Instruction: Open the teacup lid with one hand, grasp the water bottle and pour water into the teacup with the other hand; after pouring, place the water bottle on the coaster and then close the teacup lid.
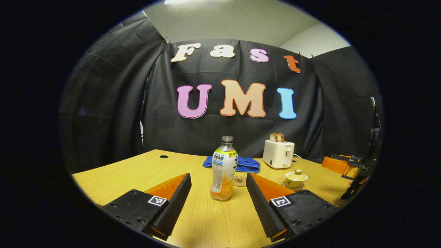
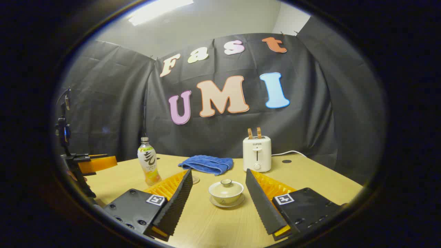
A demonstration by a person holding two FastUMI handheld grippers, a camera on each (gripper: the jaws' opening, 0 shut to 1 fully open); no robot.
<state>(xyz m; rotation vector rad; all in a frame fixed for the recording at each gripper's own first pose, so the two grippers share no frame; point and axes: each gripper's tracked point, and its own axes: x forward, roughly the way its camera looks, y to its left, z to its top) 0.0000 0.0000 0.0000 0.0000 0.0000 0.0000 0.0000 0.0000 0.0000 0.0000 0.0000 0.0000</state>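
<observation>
An uncapped water bottle (image 1: 223, 170) with a little orange drink stands upright on the wooden table, just ahead of my left gripper (image 1: 218, 196), which is open and apart from it. Behind the bottle lies a round coaster (image 1: 239, 180). A cream teacup (image 1: 296, 179) with its lid on sits on a saucer to the right. In the right gripper view the teacup (image 2: 226, 192) is centred just beyond my right gripper (image 2: 217, 199), open and not touching it. The bottle (image 2: 149, 166) stands at the left there, and the coaster's edge (image 2: 196, 180) peeks past the left finger.
A blue cloth (image 1: 243, 164) lies folded at the table's back and a white toaster (image 1: 278, 154) holding bread stands beside it. The other gripper (image 1: 355, 167) shows at the far right of the left gripper view. The table (image 2: 324, 181) has bare wood on the right.
</observation>
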